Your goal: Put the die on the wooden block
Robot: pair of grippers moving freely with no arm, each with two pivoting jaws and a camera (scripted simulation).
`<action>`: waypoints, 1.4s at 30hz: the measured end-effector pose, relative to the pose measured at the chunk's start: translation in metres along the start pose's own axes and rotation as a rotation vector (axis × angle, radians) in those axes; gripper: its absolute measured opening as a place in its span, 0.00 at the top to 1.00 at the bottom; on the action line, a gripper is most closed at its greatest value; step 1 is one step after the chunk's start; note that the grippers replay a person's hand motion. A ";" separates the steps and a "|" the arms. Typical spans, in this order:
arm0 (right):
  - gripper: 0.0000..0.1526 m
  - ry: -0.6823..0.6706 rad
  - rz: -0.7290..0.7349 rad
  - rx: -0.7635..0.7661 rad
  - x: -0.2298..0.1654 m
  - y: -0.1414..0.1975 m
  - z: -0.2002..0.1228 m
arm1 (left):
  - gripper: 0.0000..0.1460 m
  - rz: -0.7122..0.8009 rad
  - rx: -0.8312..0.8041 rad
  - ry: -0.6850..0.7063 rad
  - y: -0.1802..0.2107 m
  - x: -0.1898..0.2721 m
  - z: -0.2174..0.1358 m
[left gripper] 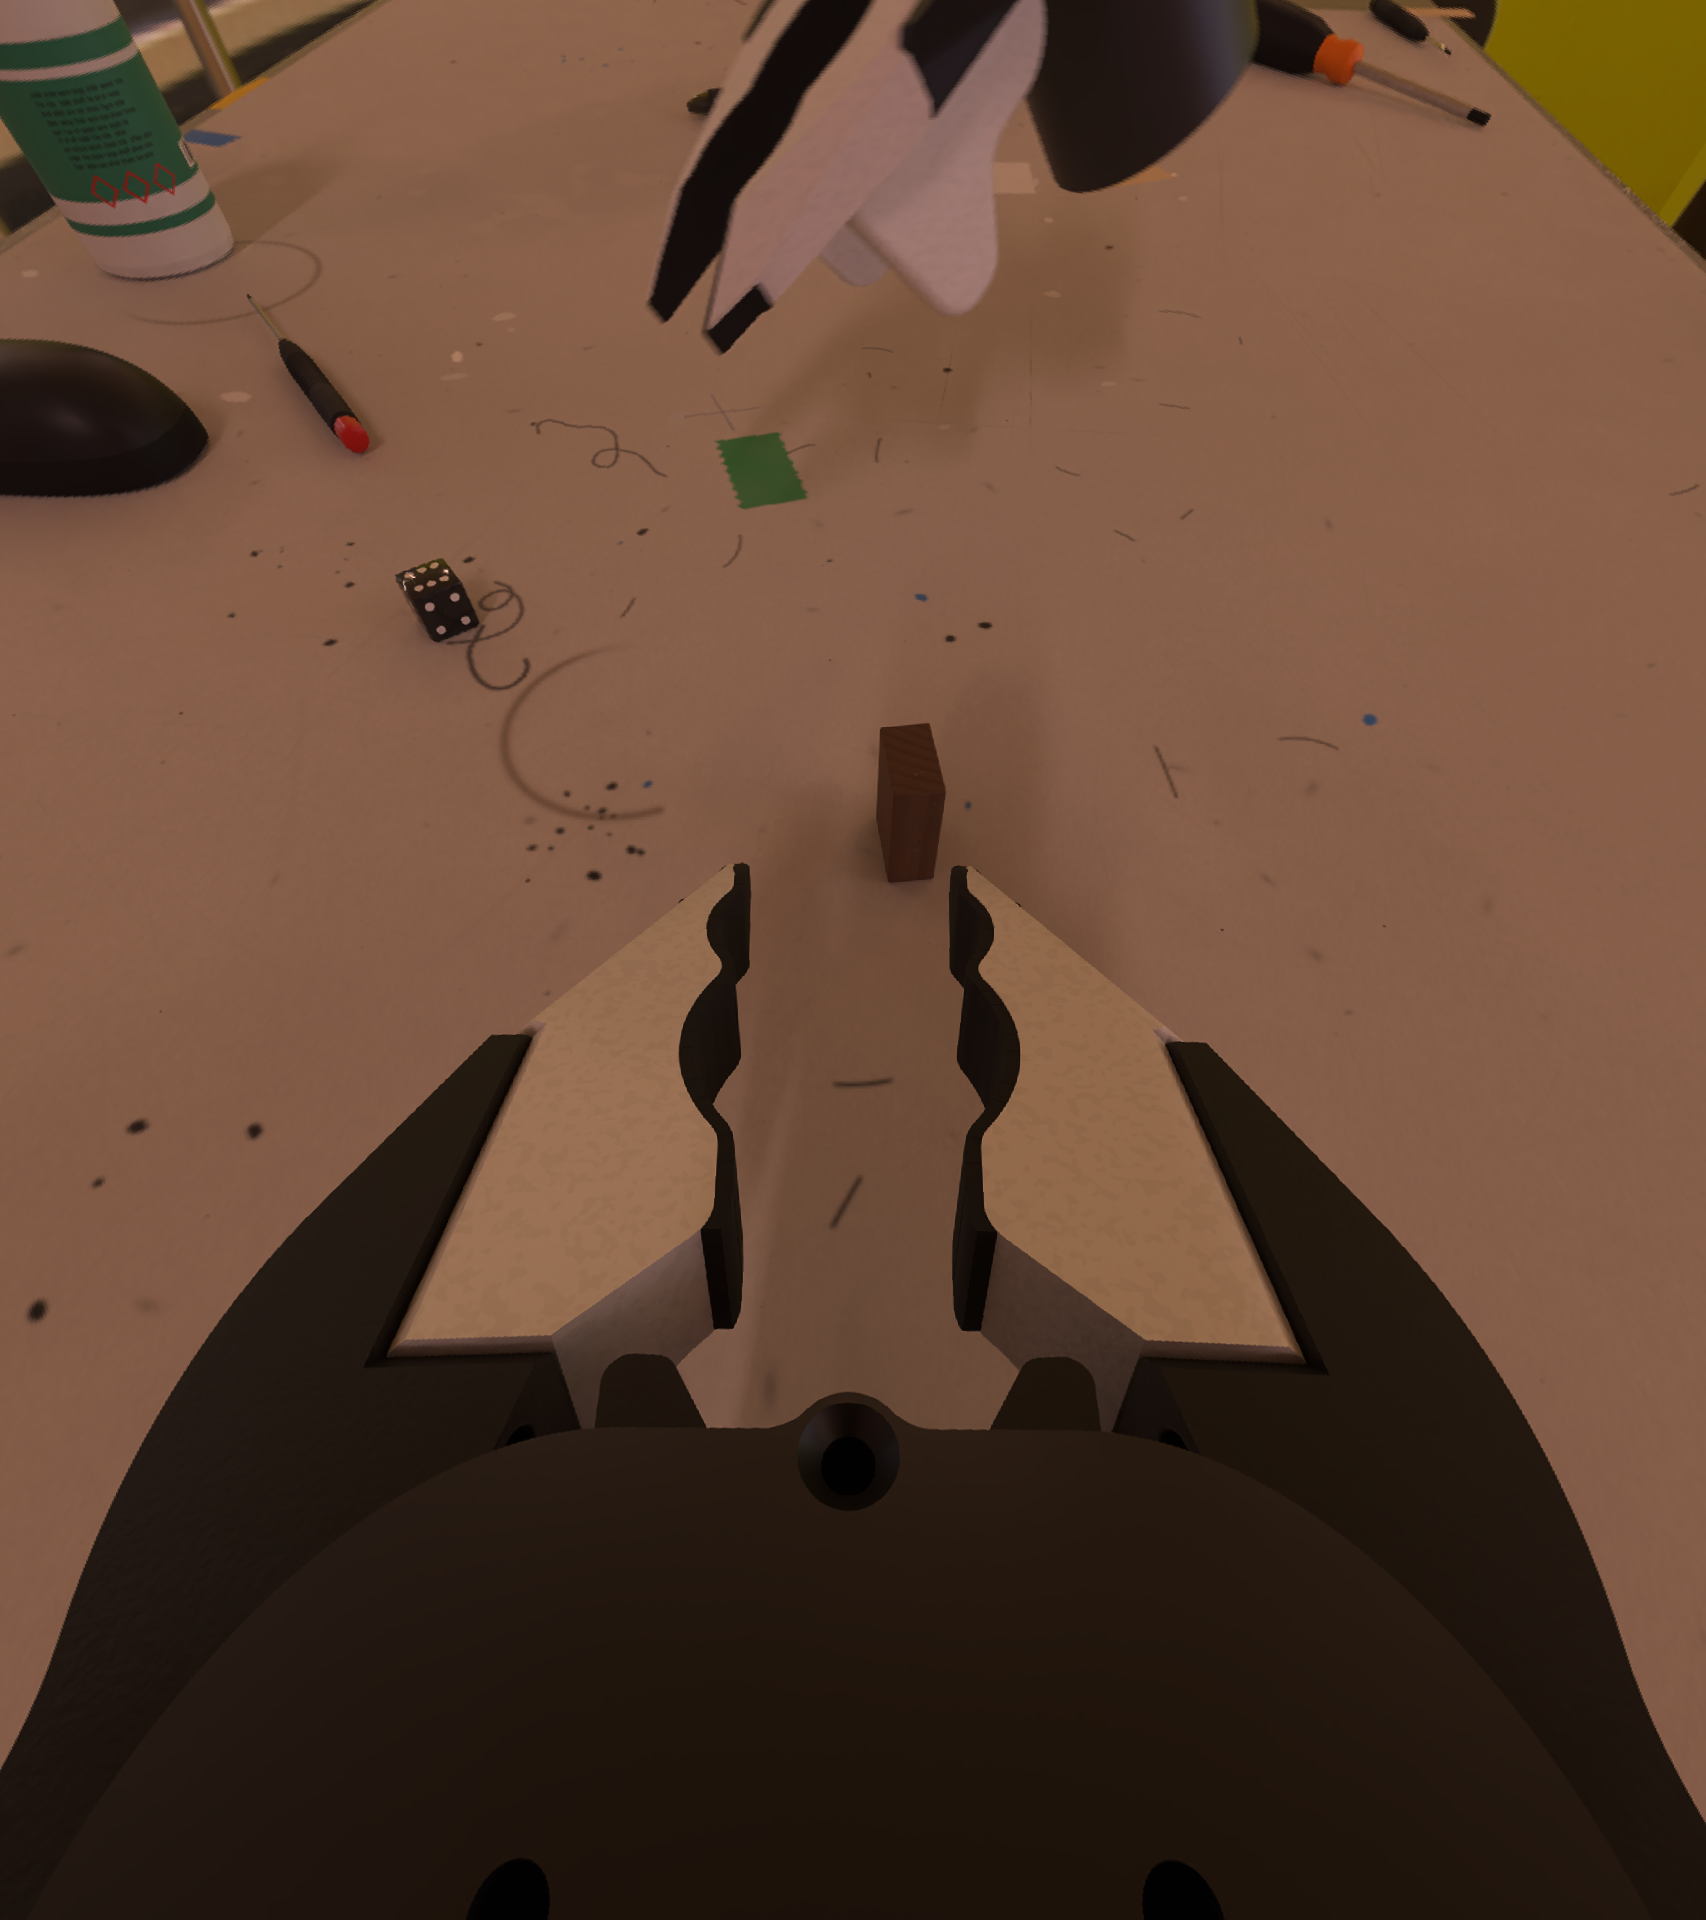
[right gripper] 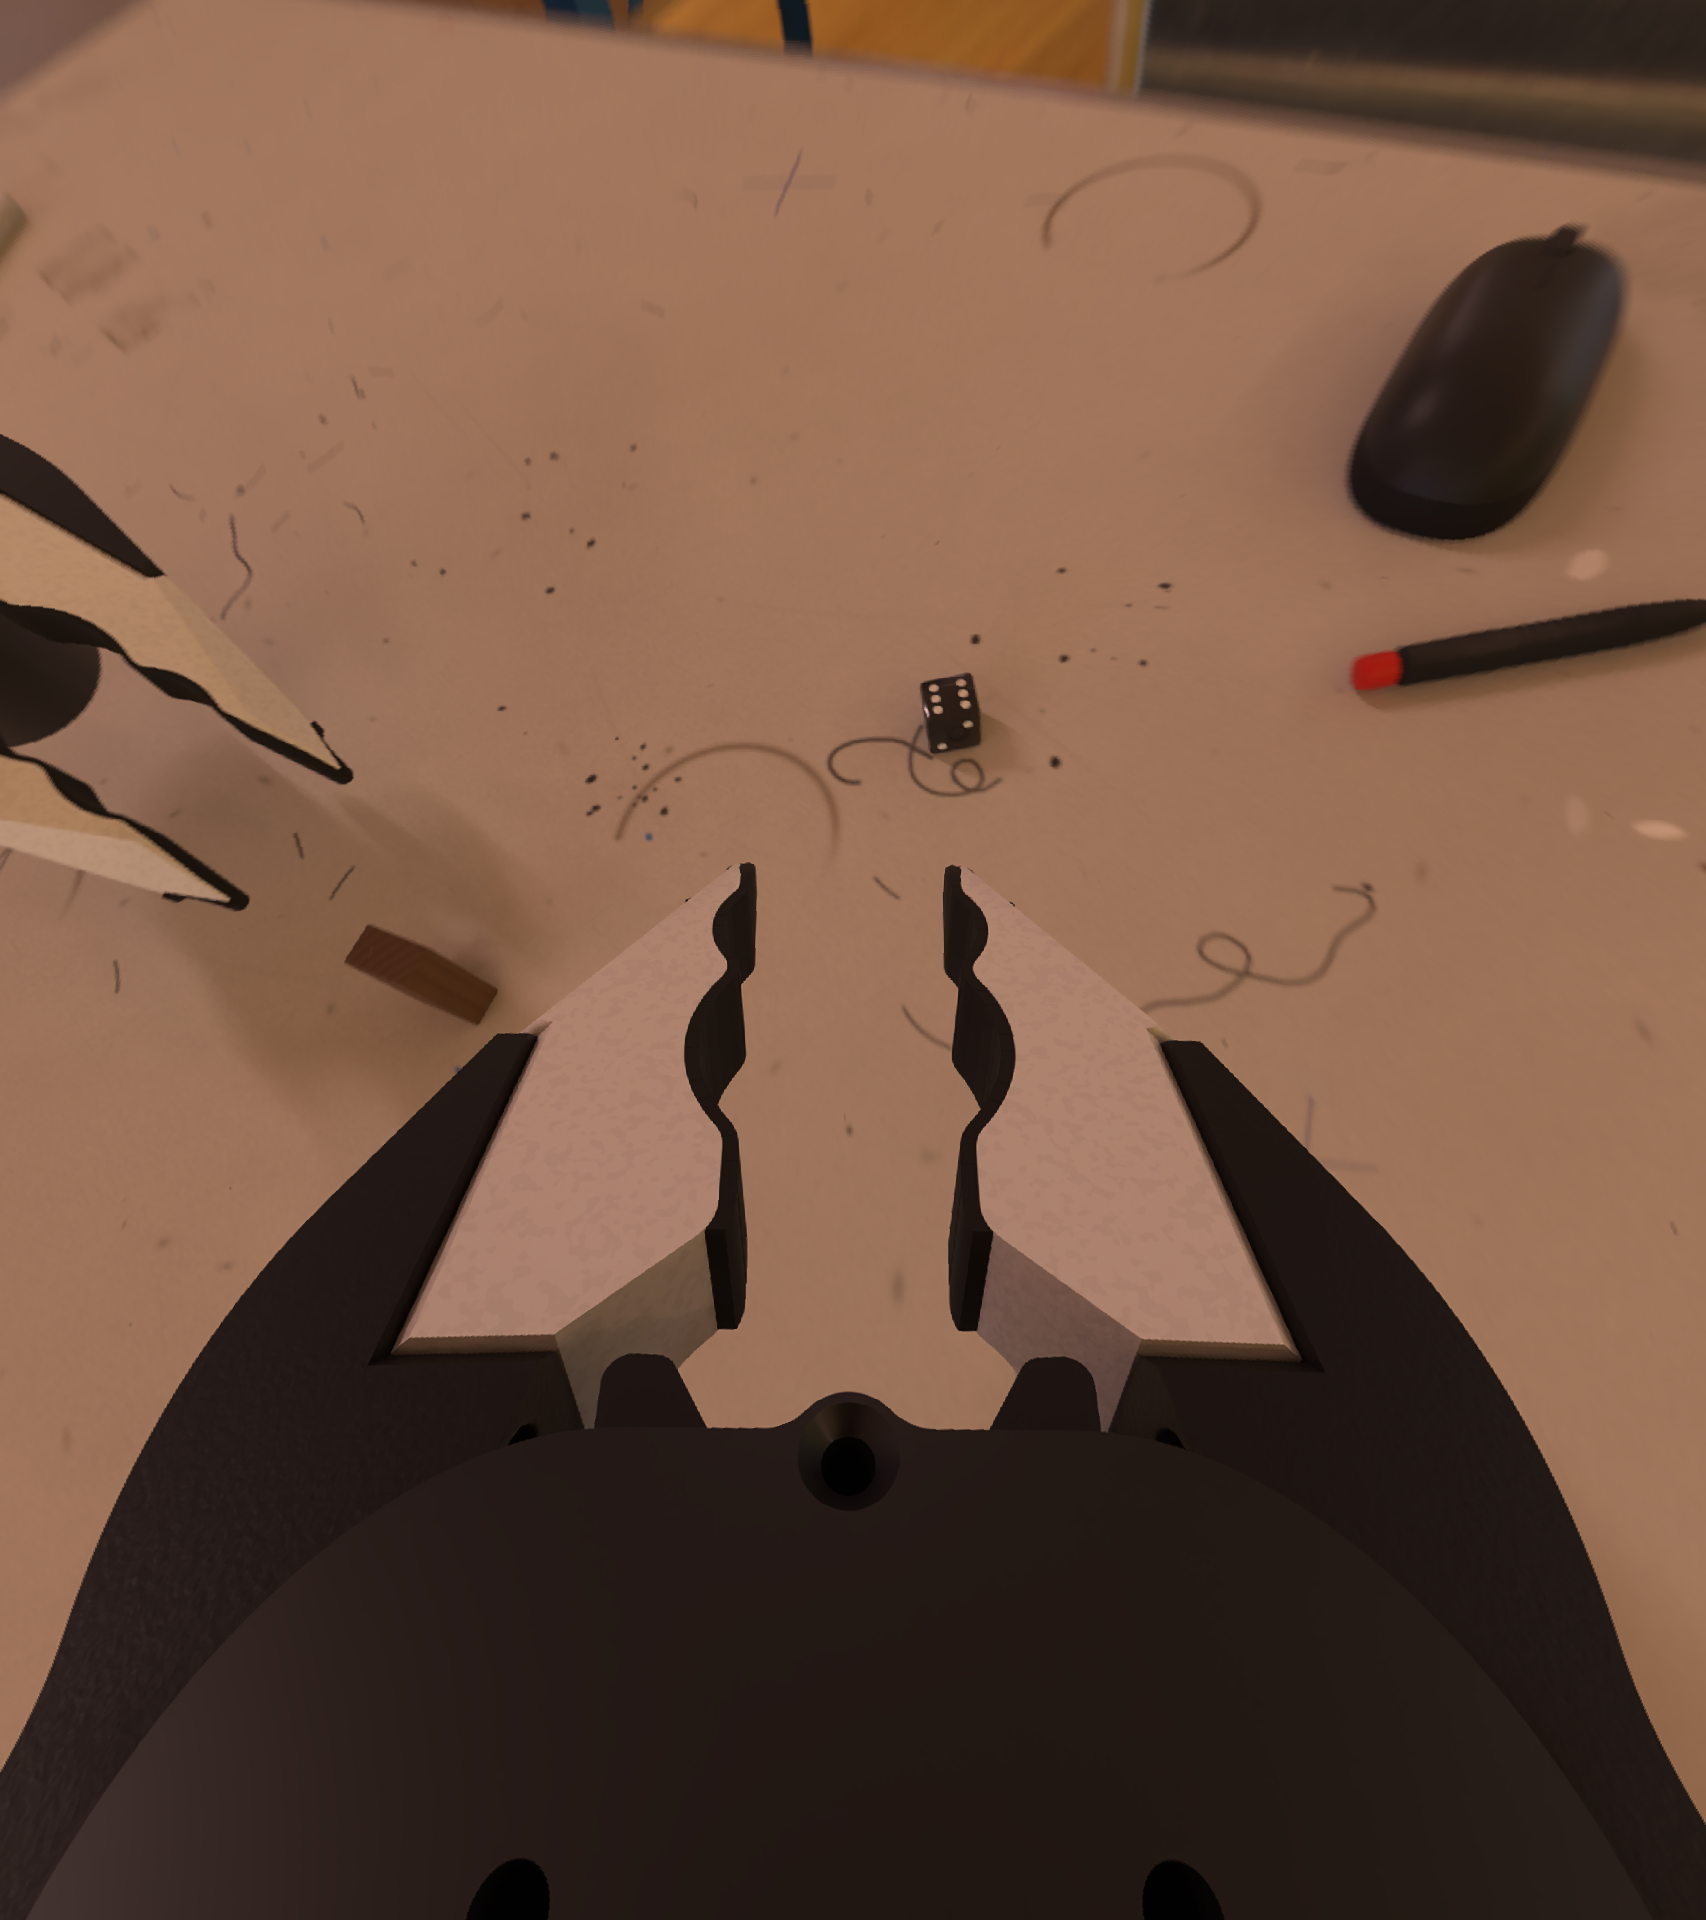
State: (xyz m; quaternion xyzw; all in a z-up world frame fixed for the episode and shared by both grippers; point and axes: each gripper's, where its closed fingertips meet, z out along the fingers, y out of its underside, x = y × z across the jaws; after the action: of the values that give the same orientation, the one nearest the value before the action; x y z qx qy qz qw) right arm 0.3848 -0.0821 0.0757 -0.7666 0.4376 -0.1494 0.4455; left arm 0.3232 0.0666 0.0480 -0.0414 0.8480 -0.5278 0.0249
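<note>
Two grippers hang above the table (left gripper: 1348,935), both with jaws apart and nothing between them. Nearest in the left wrist view, the left gripper (left gripper: 847,873) points along the tabletop, and the wooden block (left gripper: 909,802) lies just beyond its right fingertip, flat on the surface, long side running away from the camera. This alignment suggests the left gripper is stationed to steady or guard the block, not to fetch anything.

In the right wrist view, the right gripper (right gripper: 847,873) aims downward with the die (right gripper: 951,713) ahead of its fingertips and slightly to the right, well apart from the block. The die, black with white pips, rests on the bare table beside a scribbled loop. The open jaws and this heading indicate the approach-to-grasp step; no part of the transfer is complete.

Farther off lie a red-capped screwdriver (right gripper: 1545,639), a black computer mouse (right gripper: 1488,384), a green tape patch (left gripper: 761,470) and a green-and-white bottle (left gripper: 90,135), all clear of the working path.
</note>
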 end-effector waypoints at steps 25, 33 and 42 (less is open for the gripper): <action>0.90 0.037 -0.244 -0.475 0.025 -0.001 0.107 | 0.76 -0.114 0.124 -0.017 -0.011 -0.013 -0.012; 0.89 -0.234 -0.564 -0.323 -0.037 -0.026 0.069 | 0.76 -0.118 0.116 -0.015 -0.010 -0.013 -0.012; 0.90 -0.617 -1.031 -0.381 -0.108 0.018 0.021 | 0.77 -0.010 0.027 0.046 -0.002 0.003 -0.003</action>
State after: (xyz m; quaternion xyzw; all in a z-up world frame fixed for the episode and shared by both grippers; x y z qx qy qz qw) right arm 0.3263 0.0122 0.0667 -0.9528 -0.1178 -0.0364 0.2775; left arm 0.3202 0.0682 0.0509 -0.0329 0.8409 -0.5402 0.0032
